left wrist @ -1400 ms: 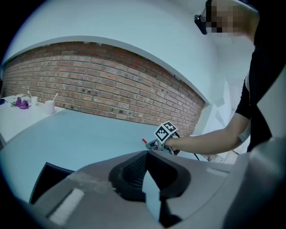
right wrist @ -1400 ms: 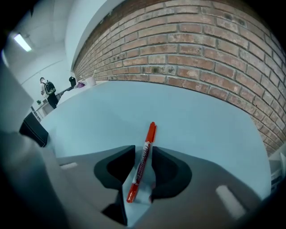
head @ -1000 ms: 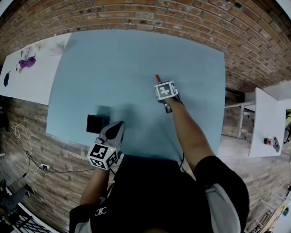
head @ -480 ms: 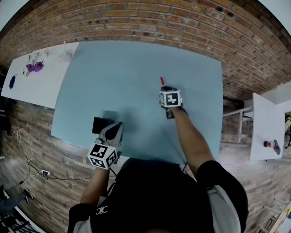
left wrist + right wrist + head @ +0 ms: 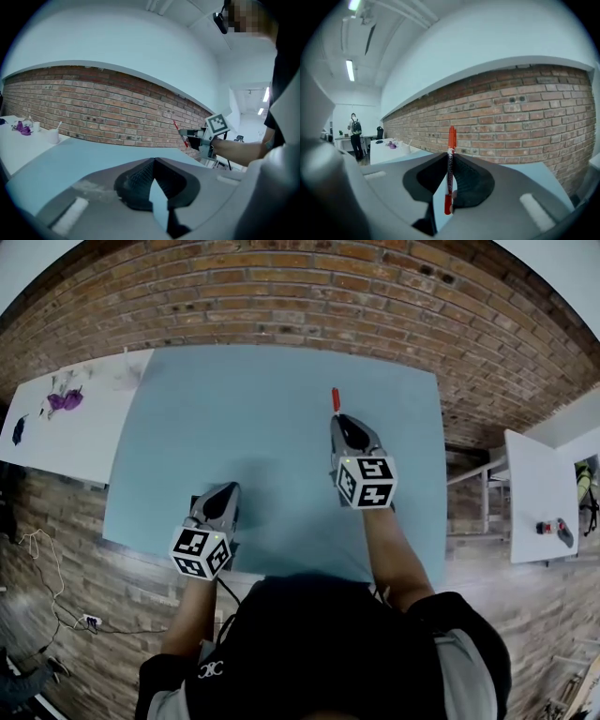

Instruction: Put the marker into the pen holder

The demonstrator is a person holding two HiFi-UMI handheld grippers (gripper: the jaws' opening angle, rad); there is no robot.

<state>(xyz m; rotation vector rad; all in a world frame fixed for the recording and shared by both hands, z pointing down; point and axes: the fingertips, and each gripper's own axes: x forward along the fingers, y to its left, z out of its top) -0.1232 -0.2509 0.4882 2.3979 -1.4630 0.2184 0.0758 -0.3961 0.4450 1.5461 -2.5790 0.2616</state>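
Note:
A red marker (image 5: 335,398) sticks out past the tips of my right gripper (image 5: 339,420), which is raised over the right middle of the blue table (image 5: 272,409). In the right gripper view the marker (image 5: 450,159) stands upright between the jaws, and the right gripper (image 5: 450,157) is shut on it. My left gripper (image 5: 225,489) hovers at the table's near left edge, and in its own view the left gripper (image 5: 153,161) is shut with nothing in it. The black pen holder is hidden beneath the left gripper. The left gripper view also shows the marker (image 5: 179,134) in the right gripper (image 5: 190,136).
A white table (image 5: 84,427) with purple things (image 5: 64,400) and a white cup (image 5: 53,136) adjoins the blue one on the left. A brick wall (image 5: 281,296) runs behind. Another white table (image 5: 534,493) stands to the right. A person with a backpack (image 5: 356,133) stands far off.
My right gripper has risen from the table with the marker and come nearer the camera. The left gripper now covers the black pen holder that showed beside it before.

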